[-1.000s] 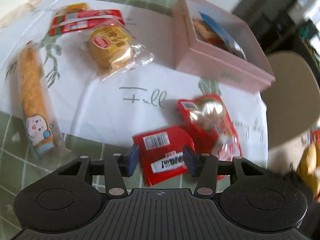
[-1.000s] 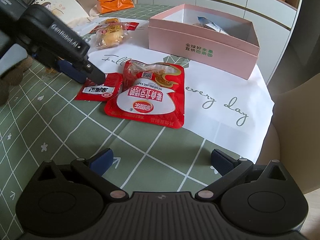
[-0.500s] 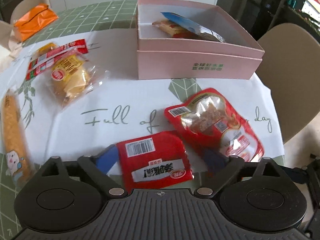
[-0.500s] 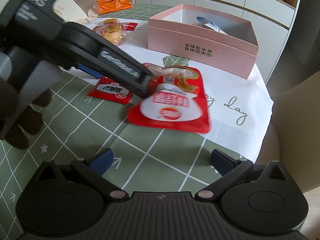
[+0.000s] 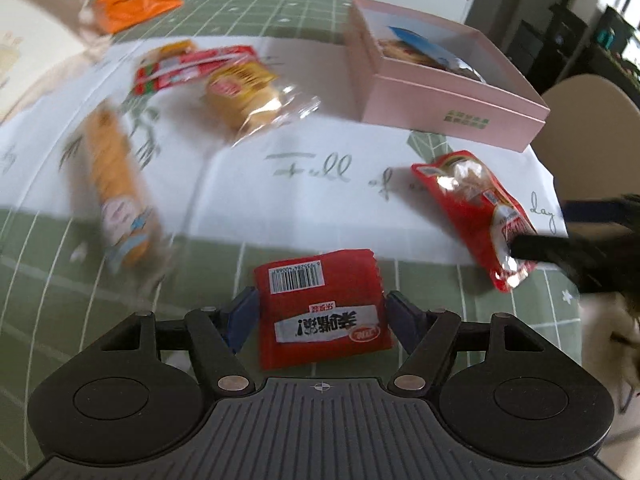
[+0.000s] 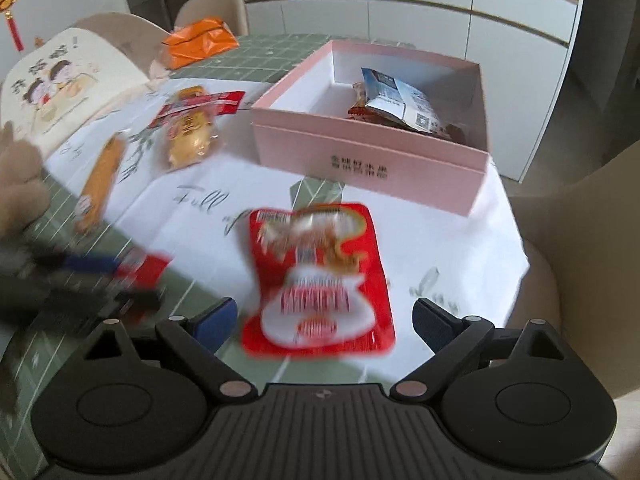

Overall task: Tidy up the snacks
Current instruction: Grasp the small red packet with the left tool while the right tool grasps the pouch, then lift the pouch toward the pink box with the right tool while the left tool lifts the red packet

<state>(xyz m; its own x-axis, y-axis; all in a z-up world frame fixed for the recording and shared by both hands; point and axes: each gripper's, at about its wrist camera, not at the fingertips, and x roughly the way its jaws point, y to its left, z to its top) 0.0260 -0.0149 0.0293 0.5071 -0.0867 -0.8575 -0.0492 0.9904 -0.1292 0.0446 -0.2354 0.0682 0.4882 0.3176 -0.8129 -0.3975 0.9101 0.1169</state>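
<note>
A small red packet (image 5: pixel 320 308) with a barcode lies on the green checked cloth between the fingers of my left gripper (image 5: pixel 324 314). The jaws are closing and the pads stand at its side edges; I see no squeeze. A large red pouch (image 6: pixel 320 276) lies between the wide fingers of my right gripper (image 6: pixel 326 316), with gaps on both sides as those jaws close. The pink box (image 6: pixel 368 160) stands open behind, holding a blue-white packet (image 6: pixel 400 100) and other snacks. In the left wrist view the right gripper's finger (image 5: pixel 536 244) reaches over the large pouch (image 5: pixel 472 208).
On the white mat lie a yellow bun packet (image 5: pixel 244 96), a long orange biscuit stick (image 5: pixel 116 184) and a red strip packet (image 5: pixel 192 68). An orange bag (image 5: pixel 136 0) sits at the far edge. A beige chair (image 5: pixel 592 112) stands beside the table.
My left gripper opened wide and came around the small red packet, which now lies between its fingers. My right gripper moved forward over the large red pouch.
</note>
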